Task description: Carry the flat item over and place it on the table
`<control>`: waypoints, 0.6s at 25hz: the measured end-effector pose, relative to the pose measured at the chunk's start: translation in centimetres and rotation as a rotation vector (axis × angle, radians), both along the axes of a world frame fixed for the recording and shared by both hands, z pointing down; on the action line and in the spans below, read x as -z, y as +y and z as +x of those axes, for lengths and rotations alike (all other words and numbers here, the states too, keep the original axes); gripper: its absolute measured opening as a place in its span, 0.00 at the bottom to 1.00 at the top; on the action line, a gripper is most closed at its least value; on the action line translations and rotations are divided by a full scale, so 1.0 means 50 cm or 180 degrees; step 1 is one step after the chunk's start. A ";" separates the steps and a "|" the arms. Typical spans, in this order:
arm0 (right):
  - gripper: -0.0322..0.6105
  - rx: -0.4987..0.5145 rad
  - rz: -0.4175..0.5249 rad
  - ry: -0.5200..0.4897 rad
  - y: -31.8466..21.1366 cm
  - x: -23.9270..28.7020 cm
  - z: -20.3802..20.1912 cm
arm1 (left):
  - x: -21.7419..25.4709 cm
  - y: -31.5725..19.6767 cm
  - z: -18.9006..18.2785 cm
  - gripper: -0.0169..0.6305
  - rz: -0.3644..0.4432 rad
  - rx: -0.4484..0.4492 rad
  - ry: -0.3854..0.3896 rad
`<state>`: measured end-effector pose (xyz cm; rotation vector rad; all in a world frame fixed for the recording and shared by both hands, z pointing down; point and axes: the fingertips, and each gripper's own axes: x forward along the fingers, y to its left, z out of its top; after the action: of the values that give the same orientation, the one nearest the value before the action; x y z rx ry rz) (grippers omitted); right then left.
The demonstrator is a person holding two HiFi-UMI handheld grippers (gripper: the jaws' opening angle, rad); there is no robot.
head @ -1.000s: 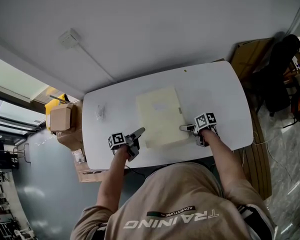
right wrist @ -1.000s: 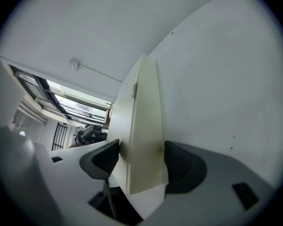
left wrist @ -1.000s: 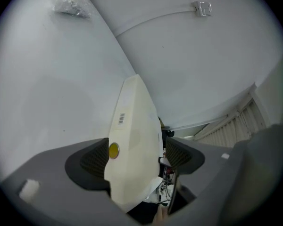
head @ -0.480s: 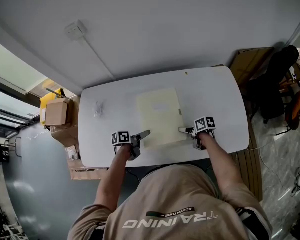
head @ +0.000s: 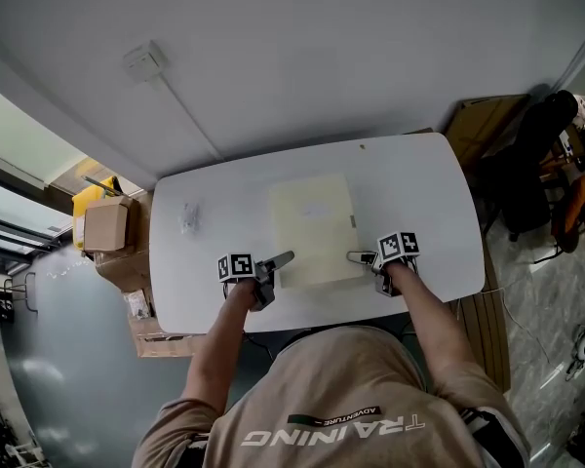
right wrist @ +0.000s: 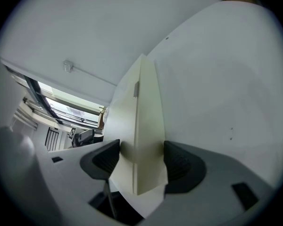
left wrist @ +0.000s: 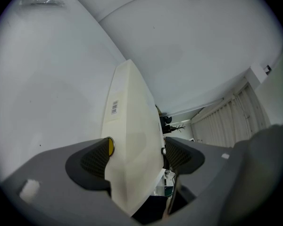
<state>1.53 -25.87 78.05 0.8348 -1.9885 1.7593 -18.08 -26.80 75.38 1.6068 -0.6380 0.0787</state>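
My left hand-held gripper (left wrist: 136, 150) is clenched on the near left corner of the flat cream box (head: 314, 227), with a pad against each broad face. My right hand-held gripper (right wrist: 141, 157) grasps the near right corner the same way. The box sits level over the middle of the white bench (head: 424, 188), its long side running away from me. I cannot tell whether its underside touches the top. A small clear packet (head: 187, 216) lies well to its left.
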 end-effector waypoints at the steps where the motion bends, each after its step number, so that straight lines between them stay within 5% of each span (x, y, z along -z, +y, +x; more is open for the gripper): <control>1: 0.52 0.0029 0.0004 0.0018 -0.002 0.000 0.000 | -0.001 0.000 0.000 0.58 -0.0005 -0.0007 0.0012; 15: 0.52 0.0325 0.0471 -0.0182 -0.005 0.066 -0.001 | 0.022 0.015 -0.038 0.58 0.0200 0.0319 0.0178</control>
<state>1.49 -26.14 74.75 0.7210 -2.1798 1.6124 -19.96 -26.03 74.29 1.6291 -0.6823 -0.0606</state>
